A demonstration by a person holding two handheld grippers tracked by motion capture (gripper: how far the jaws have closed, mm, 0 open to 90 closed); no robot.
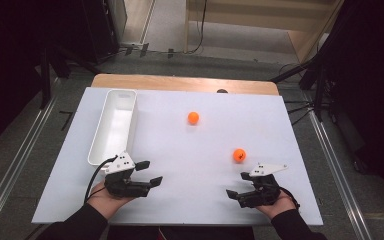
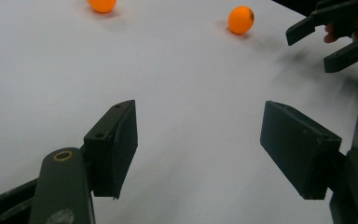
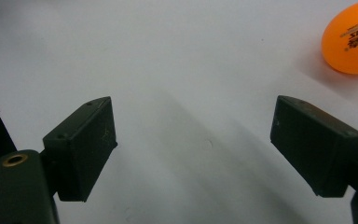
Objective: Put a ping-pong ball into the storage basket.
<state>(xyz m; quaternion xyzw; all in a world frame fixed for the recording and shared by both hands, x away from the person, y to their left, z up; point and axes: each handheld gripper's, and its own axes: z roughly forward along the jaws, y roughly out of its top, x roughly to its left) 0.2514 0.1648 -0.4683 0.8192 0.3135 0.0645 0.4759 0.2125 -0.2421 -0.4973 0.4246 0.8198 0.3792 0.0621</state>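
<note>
The left gripper (image 1: 149, 172) and right gripper (image 1: 237, 184) are resting near the table's (image 1: 180, 200) front edge, both spread wide, grasping nothing. One orange ball (image 1: 239, 155) is lying just beyond the right gripper (another orange ball (image 1: 193, 118) farther back), with a white bin (image 1: 100, 145) sitting beyond the left gripper.

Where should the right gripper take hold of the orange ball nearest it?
Grip the nearer orange ball across its widest middle, fingers on opposite sides. It is round, so any side likely works. It sits free on the white table just ahead of the open right gripper, so coming straight forward, low, looks simplest.

A white bench (image 1: 180, 195) is set on a wooden top (image 1: 180, 82). A long white tray (image 1: 114, 125) lies along its left side, and grey floor (image 1: 20, 150) is seen around
</note>
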